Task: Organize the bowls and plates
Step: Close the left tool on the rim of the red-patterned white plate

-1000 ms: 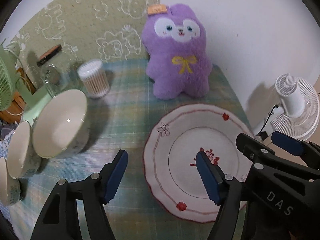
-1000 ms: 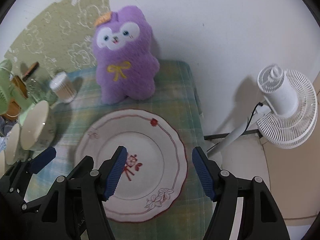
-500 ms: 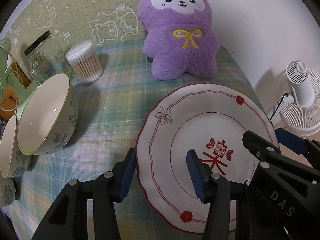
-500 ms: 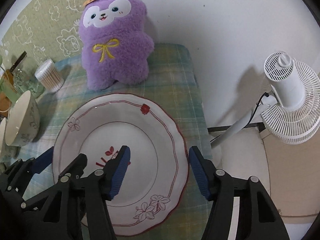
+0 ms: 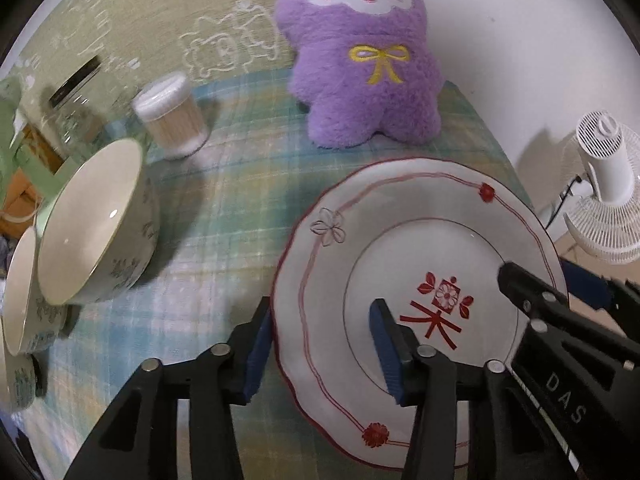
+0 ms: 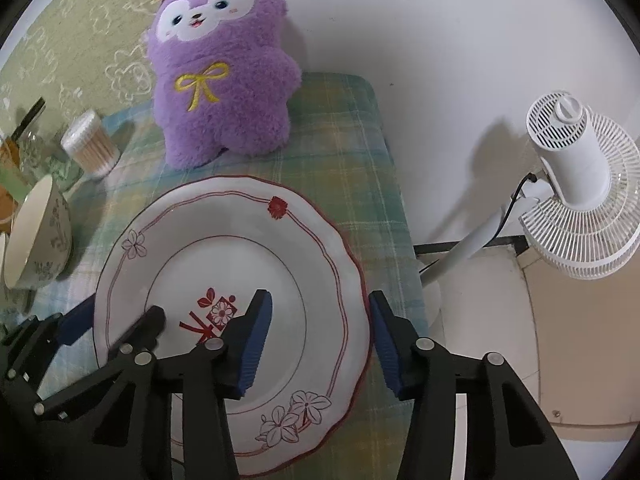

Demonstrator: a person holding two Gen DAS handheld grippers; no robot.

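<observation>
1. Left wrist view: my left gripper point(image 5: 322, 350) straddles the near-left rim of the plate point(image 5: 416, 240), its jaws just closing, pads not yet visibly pressing. The plate is white with a scalloped red edge and a red flower motif (centre), lying flat on the plaid tablecloth point(image 5: 224, 216). Bowls point(image 5: 96, 224) stand at left.
2. Right wrist view: my right gripper point(image 6: 318, 340) straddles the plate's point(image 6: 224, 240) right rim, jaws likewise closing, a gap showing. A purple plush point(image 6: 222, 76) stands behind.

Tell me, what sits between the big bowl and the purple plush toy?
A tub of cotton swabs sits between the bowl and the plush toy, in the left wrist view.
</observation>
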